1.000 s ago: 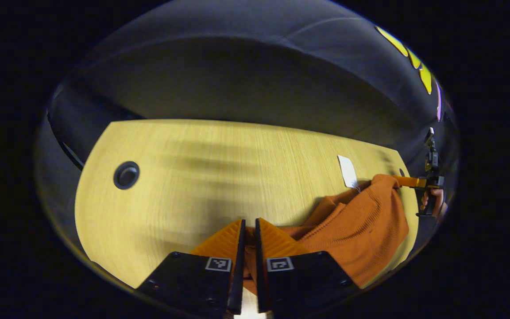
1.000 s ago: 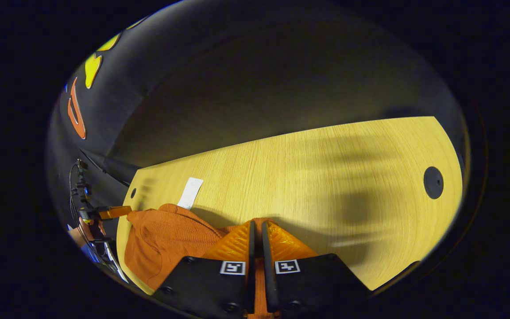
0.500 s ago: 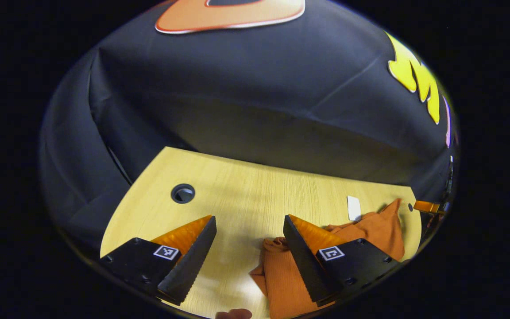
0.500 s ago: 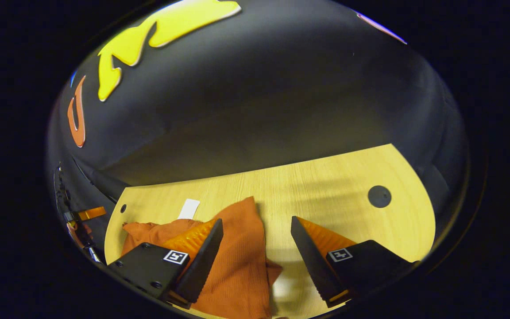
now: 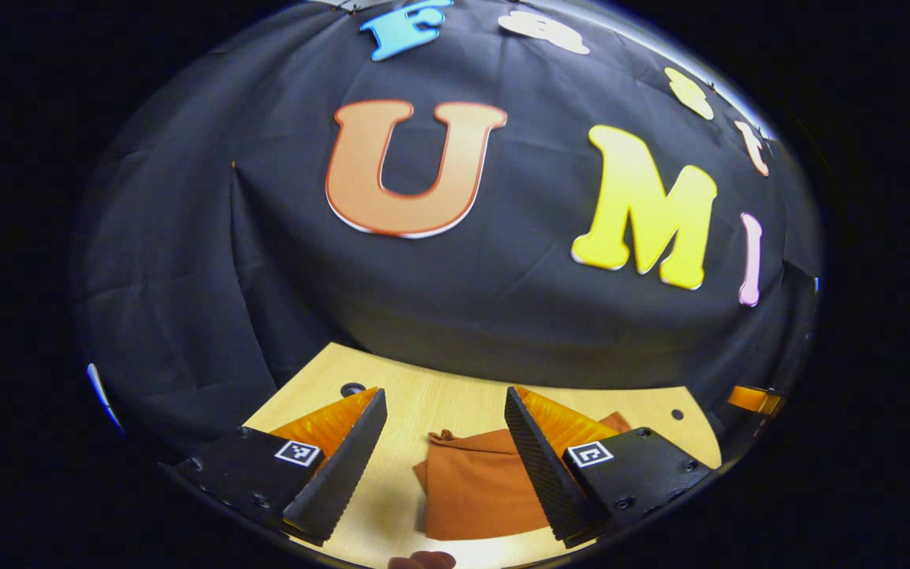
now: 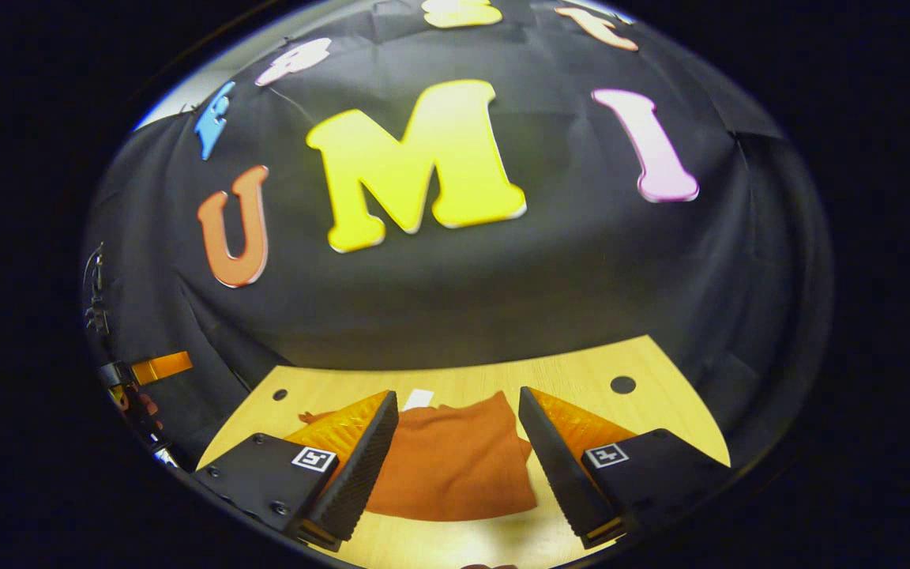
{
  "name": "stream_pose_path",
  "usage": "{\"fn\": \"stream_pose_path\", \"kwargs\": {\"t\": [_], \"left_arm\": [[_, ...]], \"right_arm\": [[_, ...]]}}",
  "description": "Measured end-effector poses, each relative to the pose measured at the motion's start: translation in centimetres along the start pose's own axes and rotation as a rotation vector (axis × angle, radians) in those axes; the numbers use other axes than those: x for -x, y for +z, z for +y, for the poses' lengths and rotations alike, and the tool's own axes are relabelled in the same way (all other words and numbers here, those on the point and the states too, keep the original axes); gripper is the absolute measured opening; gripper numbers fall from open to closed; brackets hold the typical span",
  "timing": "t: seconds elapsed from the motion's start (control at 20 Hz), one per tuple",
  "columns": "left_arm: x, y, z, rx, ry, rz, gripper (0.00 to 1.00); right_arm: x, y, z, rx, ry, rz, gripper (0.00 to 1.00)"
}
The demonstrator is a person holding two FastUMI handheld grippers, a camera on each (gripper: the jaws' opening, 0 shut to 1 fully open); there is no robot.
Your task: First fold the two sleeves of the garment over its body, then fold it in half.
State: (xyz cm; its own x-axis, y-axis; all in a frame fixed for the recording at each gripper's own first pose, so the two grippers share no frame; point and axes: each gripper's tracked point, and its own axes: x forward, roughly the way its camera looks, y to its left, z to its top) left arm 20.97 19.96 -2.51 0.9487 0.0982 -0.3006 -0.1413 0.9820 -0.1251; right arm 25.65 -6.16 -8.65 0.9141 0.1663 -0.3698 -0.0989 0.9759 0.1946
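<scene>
The left gripper (image 5: 443, 446) sits at the bottom of the frame, fingers spread wide. Between them the folded orange garment (image 5: 475, 482) lies on the wooden table (image 5: 455, 399).

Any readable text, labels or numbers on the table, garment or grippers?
No readable text.
Markers on the left gripper and right gripper: square patterns, no words.
White tag at the garment: too small to read.

Orange knit garment (image 6: 455, 466) folded into compact bundle, flat on table.
</scene>
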Motion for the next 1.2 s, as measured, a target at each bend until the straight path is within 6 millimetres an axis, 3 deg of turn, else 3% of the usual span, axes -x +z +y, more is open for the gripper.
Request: {"fn": "stream_pose_path", "kwargs": {"t": [0.25,0.3,0.4,0.45,0.6,0.7,0.95,1.05,1.1,1.2], "left_arm": [[10.8,5.3,-4.8,-0.133,-0.008,-0.248,0.97],[12.6,5.6,-5.7,-0.140,-0.020,-0.277,0.97],[15.5,5.7,-7.2,-0.124,-0.051,-0.292,1.00],[17.5,5.3,-8.4,-0.119,-0.066,-0.304,0.97],[20.4,4.3,-10.5,-0.148,-0.067,-0.357,0.97],[22.0,1.9,-12.8,-0.152,-0.112,-0.323,0.97],[23.8,-1.9,-15.4,-0.094,-0.139,-0.301,0.97],[23.8,-3.3,-15.3,-0.122,-0.115,-0.288,0.97],[24.9,-2.6,-16.0,-0.136,-0.102,-0.279,0.97],[25.5,-1.8,-16.8,-0.136,-0.089,-0.295,0.97]], "right_arm": [[11.8,5.2,3.7,0.152,-0.065,-0.280,0.97],[13.9,5.7,4.8,0.163,-0.064,-0.309,0.92],[17.3,6.2,7.2,0.167,-0.013,-0.353,0.93],[18.5,6.3,7.6,0.170,-0.009,-0.373,0.94],[20.9,4.6,7.5,0.191,-0.013,-0.378,0.93],[21.8,2.6,7.7,0.172,0.002,-0.360,0.94],[24.7,2.2,6.7,0.231,0.013,-0.460,0.95],[25.6,1.8,6.4,0.256,0.017,-0.485,0.93],[25.6,1.6,6.3,0.262,0.023,-0.488,0.95],[25.4,0.9,6.2,0.257,0.027,-0.467,0.95]]}}
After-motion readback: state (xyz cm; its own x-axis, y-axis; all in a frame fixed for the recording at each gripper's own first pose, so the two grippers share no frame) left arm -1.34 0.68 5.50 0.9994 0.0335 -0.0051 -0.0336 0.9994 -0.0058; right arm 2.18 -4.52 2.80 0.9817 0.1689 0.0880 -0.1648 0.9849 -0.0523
